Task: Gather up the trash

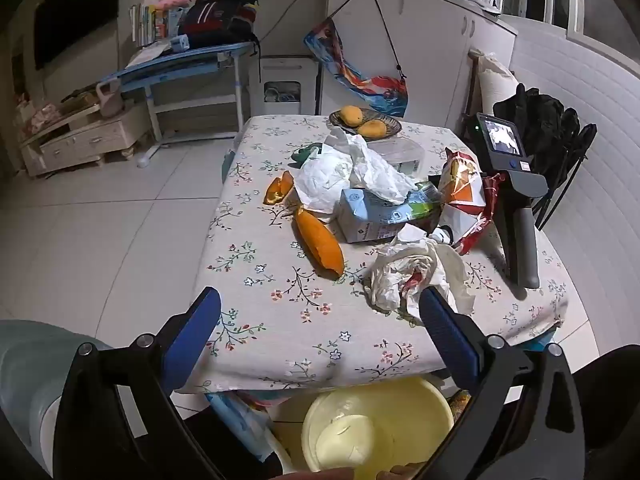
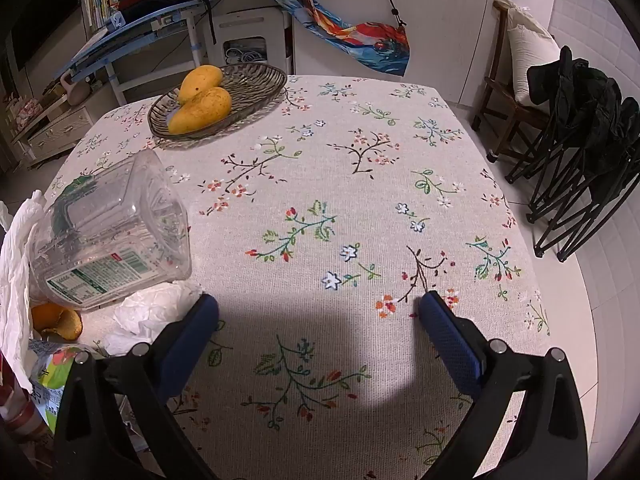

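Now we work over the floral table (image 1: 280, 312), its trash heaped mid-cloth above the yellow bin (image 1: 380, 428). Both tongs, left gripper (image 1: 320, 324) and right gripper (image 2: 319, 320), gape empty; we should pinch the crumpled wrapper (image 1: 416, 276) low.

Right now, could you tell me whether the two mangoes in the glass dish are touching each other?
Touching. The right wrist view shows the two mangoes lying side by side in the glass dish, their skins pressed together with no gap between them.
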Action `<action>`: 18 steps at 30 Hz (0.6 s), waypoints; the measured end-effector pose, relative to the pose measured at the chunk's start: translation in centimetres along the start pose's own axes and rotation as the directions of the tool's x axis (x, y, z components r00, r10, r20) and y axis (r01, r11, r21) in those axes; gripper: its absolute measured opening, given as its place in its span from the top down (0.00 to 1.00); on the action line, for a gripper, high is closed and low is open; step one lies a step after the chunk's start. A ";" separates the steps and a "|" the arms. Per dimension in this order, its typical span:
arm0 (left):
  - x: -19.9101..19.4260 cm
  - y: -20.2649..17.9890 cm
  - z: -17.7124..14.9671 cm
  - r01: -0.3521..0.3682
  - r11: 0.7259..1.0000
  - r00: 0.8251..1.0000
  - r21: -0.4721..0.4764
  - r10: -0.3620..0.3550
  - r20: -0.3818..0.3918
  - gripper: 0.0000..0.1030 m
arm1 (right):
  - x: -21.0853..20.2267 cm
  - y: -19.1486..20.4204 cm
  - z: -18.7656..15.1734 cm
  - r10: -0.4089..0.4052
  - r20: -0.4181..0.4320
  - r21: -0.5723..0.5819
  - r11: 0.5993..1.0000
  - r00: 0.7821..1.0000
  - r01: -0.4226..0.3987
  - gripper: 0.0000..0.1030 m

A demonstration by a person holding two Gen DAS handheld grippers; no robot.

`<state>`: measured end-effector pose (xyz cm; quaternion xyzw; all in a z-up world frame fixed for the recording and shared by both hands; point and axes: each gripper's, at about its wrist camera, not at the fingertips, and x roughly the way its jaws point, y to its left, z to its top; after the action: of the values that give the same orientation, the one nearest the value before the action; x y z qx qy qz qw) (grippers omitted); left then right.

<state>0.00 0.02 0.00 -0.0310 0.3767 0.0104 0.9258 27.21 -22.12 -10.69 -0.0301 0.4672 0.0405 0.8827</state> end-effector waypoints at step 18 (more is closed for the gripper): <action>1.0 -1.3 -0.3 0.012 1.000 1.000 0.013 -0.011 -0.025 0.07 | 0.0 0.0 0.0 0.000 0.000 0.000 1.000 1.000 0.000 0.07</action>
<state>0.58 -1.28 -0.80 -0.0272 0.3883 0.0022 0.9211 27.22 -22.12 -10.68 -0.0301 0.4673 0.0405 0.8827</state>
